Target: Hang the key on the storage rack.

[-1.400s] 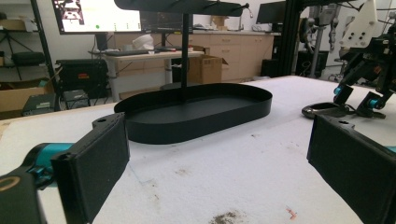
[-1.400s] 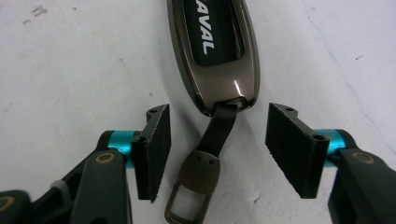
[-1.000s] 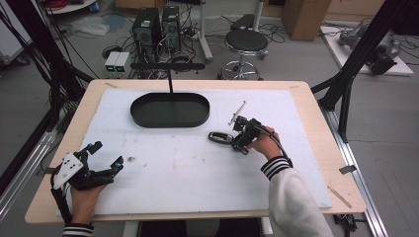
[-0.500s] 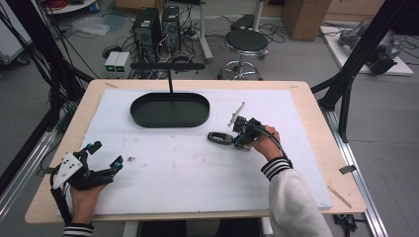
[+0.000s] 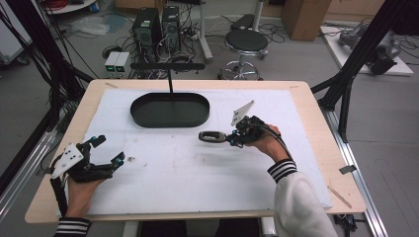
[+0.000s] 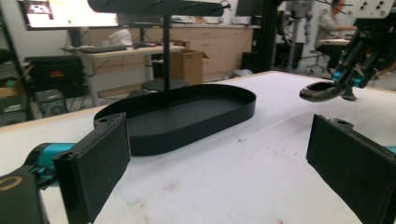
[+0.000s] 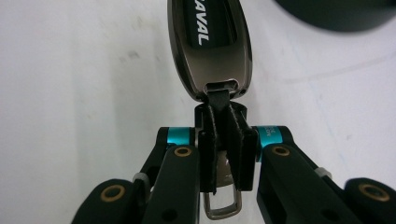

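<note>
White padding covers most of the wooden worktop (image 5: 316,128), with bare wood left along the near and side edges, and the grey floor beyond carries computer towers, cables and a round stool (image 5: 245,41). Toward the far side sits a black oval tray (image 5: 169,116) with a thin post rising from it to a dark crossbar; its floor lies bare, a fact the left gripper view makes plain by looking low across the rim. That same view shows the left gripper (image 6: 219,163) with jaws spread wide and nothing between the pads, the tray straight ahead and open padding all around. From above, the left gripper (image 5: 109,152) rests near the worktop's near-left corner, well apart from everything else. The right gripper (image 5: 230,138) is right of centre, just in front of the tray's right end, jaws having just been closing. Only the right gripper view reveals the grip itself: the jaws are pinched tight on the short black strap of a dark metallic key fob (image 7: 210,51) bearing white lettering, a metal loop showing below. Seen from above, the key fob (image 5: 212,136) juts leftward beyond the jaws, near the tray but not over it, with wide clear padding toward the near edge.
</note>
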